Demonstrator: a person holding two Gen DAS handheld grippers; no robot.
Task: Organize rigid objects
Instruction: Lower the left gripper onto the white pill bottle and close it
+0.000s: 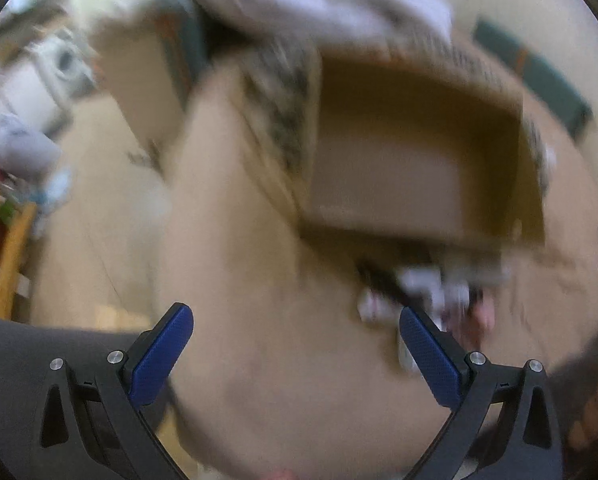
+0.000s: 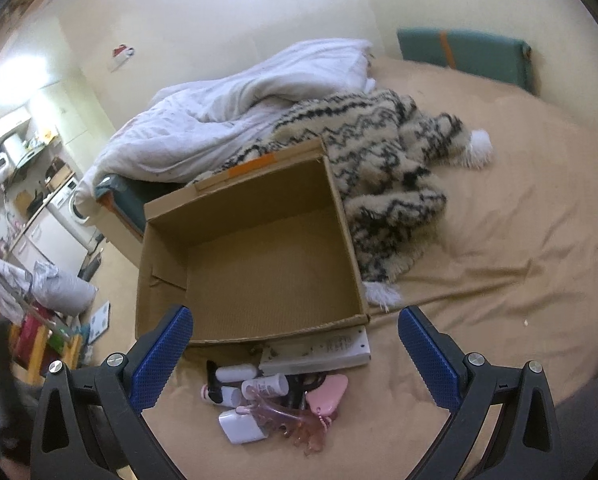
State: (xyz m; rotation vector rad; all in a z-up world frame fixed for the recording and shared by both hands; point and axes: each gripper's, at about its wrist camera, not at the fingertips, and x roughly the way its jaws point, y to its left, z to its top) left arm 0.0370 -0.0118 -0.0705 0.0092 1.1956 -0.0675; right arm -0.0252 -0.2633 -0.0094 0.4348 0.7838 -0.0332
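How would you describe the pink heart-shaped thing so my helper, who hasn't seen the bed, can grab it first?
Find the open cardboard box on the tan bed sheet. Just in front of its near wall lies a small pile of toiletries beside a flat white box. The pink heart-shaped case sits at the pile's right edge, the only solid pink, rounded piece among white bottles.

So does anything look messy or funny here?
Yes. The brown cardboard box is empty, while small white bottles and a pink heart-shaped case lie jumbled on the tan bedsheet just outside it.
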